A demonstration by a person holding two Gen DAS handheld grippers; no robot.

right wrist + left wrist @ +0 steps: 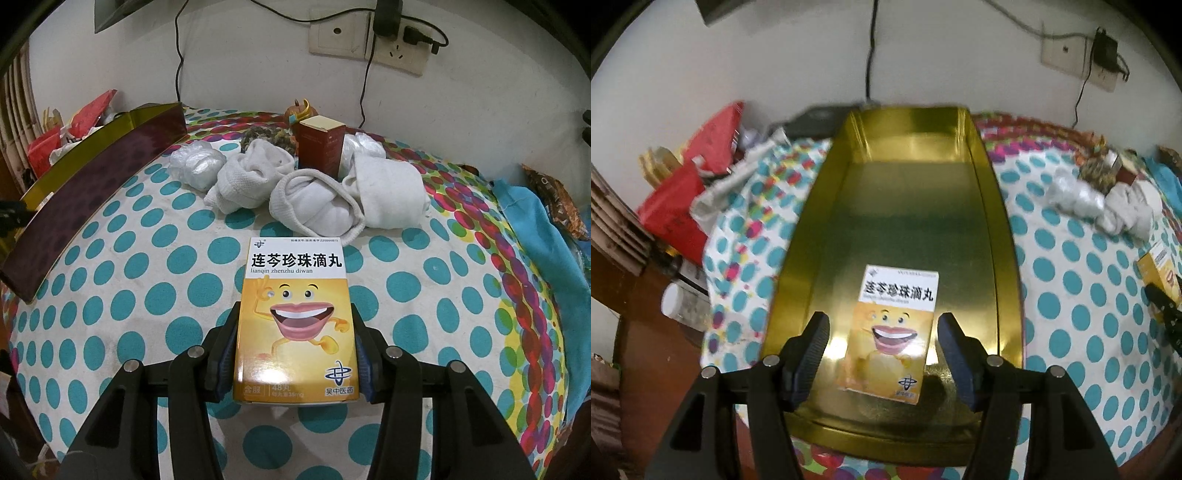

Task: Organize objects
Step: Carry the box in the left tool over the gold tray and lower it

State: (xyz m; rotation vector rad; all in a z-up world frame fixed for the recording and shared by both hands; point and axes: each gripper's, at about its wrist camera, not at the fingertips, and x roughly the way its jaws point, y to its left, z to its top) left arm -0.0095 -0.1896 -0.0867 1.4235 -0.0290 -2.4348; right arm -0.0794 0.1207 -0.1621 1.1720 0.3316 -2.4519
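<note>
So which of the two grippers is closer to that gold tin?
Left. The left gripper hangs right over the gold tin, its fingers open around a box lying inside. The right gripper holds another box over the dotted cloth, well off to the tin's side.

Looks like somebody's home, probably a bedroom or living room corner. A polka-dot tablecloth (147,258) fills the frame's middle, rolled white socks (314,206) sit above center, a wall socket with chargers (399,48) is upper right, and red bags (683,192) are piled far left.
</note>
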